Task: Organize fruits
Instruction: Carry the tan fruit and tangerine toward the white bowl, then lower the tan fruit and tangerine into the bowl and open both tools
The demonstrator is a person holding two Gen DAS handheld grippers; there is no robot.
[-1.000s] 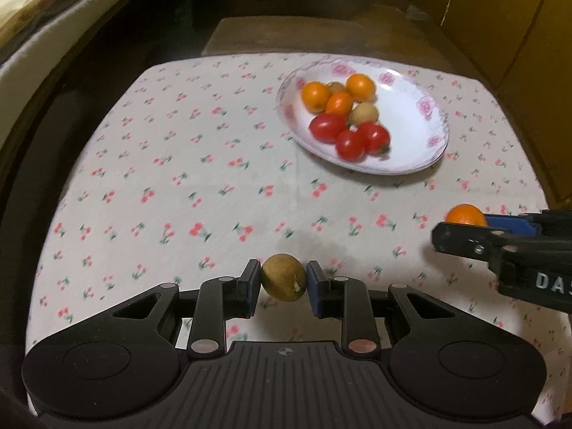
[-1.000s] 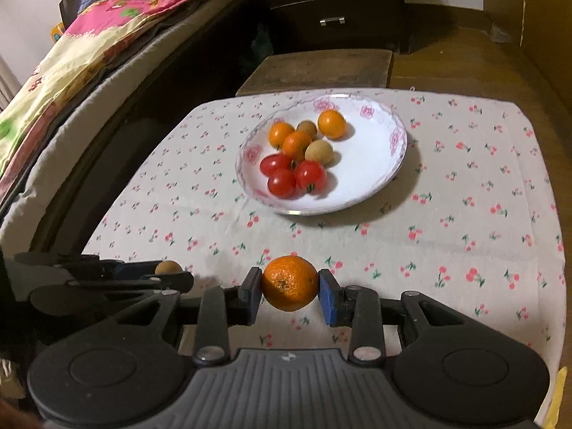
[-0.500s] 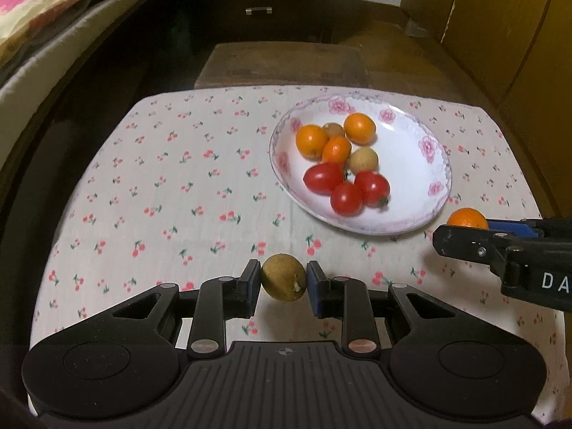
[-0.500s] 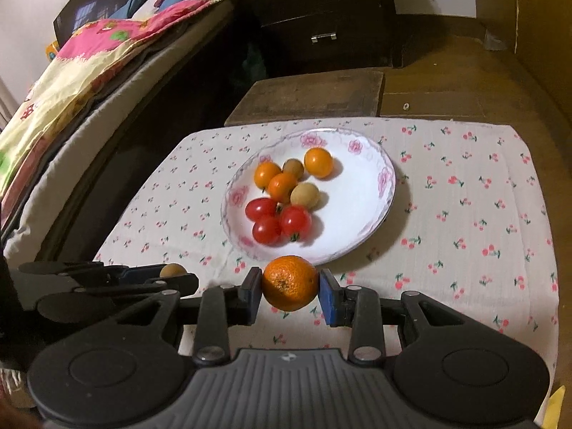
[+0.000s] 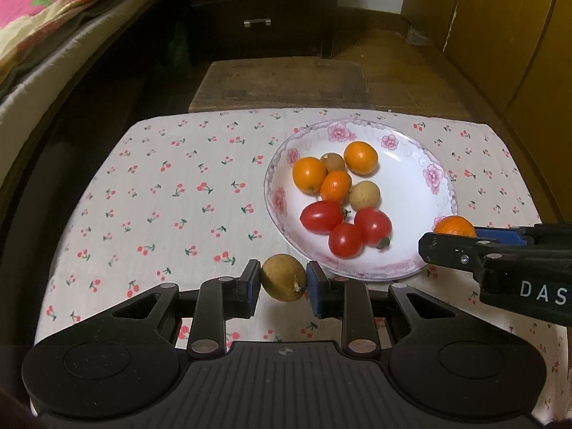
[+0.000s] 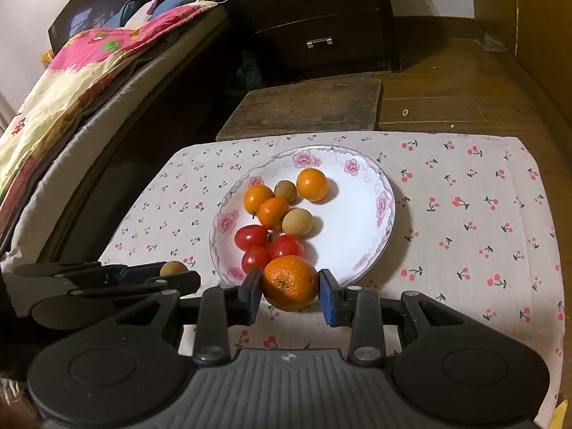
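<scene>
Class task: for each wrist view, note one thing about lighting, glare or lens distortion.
Left wrist view: fisheye bends the tablecloth edges; glare spots on the tomatoes. Right wrist view: fruit cast shadows rightward on the plate; corners darken; bed curves.

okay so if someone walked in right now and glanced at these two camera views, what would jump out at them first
Probably the white floral-rimmed plate on the cherry-print tablecloth, holding three red tomatoes, three small orange fruits and two brown ones. Next, each gripper carries fruit near the plate's closest edge: the left gripper pinches a round brown fruit, the right gripper a dimpled orange mandarin.
</scene>
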